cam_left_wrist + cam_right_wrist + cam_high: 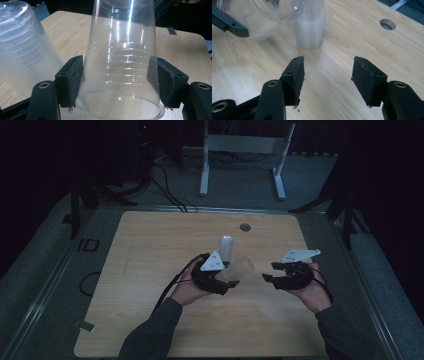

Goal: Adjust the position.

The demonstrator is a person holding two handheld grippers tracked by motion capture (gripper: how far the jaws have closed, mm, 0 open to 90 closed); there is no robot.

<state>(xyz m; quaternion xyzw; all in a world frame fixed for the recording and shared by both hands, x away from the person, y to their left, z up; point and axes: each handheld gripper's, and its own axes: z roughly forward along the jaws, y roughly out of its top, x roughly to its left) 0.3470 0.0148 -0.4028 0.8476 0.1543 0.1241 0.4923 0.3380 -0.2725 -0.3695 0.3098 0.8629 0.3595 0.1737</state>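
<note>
My left gripper [229, 281] [116, 75] is shut on a clear plastic cup [240, 268] [122, 45], its pads pressing on the ribbed wall near the rim. The cup lies tilted above the table with its mouth toward the left gripper's camera. Just behind it a stack of clear cups [226, 248] [22, 50] [310, 27] stands upside down on the wooden table [150, 270]. To the right my right gripper [270, 271] [327, 72] is open and holds nothing; its jaws point toward the held cup [262, 15] and the stack.
A round grey hole [244, 227] [387, 24] sits in the table near its far edge. A white metal stand [240, 145] and black cables [165, 185] are on the floor beyond the table. Bare wood lies to the left and in front of both hands.
</note>
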